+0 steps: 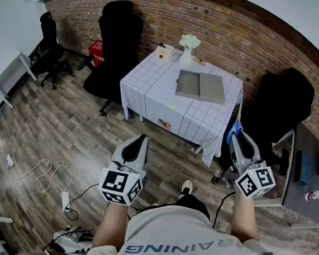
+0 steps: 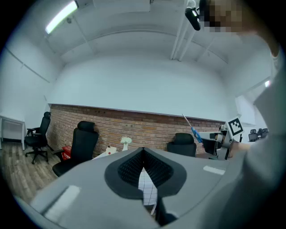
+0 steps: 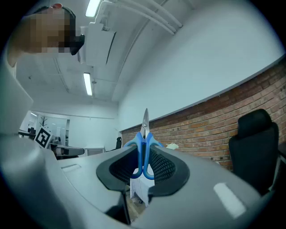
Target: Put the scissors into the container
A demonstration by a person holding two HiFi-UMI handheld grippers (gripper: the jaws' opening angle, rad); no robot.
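Right gripper (image 1: 238, 137) is clamping blue-handled metal scissors (image 3: 143, 150), blades up; left gripper (image 1: 142, 141) is riding pressed together, empty. Grey flat rectangular container (image 1: 189, 85) is sitting well ahead: grip firmly, approach from above.

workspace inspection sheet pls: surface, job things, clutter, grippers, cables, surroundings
surface: table under a white checked cloth
job's things: scissors, blue-handled, blades pointing out past the jaws; grey container open on the table
clutter: white vase of flowers, small box
grippers: right gripper shut on the scissors; left gripper shut, empty; both short of the table
cables: white cable and power strip on the wood floor
surroundings: brick wall, black office chairs
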